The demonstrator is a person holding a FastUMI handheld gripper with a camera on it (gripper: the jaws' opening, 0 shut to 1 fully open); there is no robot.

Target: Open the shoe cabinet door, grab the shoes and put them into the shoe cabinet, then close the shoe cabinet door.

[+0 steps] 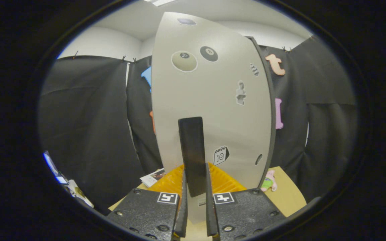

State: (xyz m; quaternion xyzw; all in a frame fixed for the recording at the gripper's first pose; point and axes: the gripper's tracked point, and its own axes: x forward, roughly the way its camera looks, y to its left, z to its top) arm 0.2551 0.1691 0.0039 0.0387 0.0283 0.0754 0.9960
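Black-curtained booth, upright grey cabinet door (213,100), its vertical dark handle (193,154) clamped between the gripper (195,187) fingers.

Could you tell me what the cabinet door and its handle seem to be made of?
The cabinet door looks like matte, light grey laminated board with a dark edge band, stickers stuck flat on its face. The handle, between the gripper fingers, is dark with a smooth satin sheen, possibly metal or plastic.

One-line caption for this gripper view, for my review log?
Gripper fingers closed on the dark handle of the grey, sticker-covered shoe cabinet door, above an orange mat.
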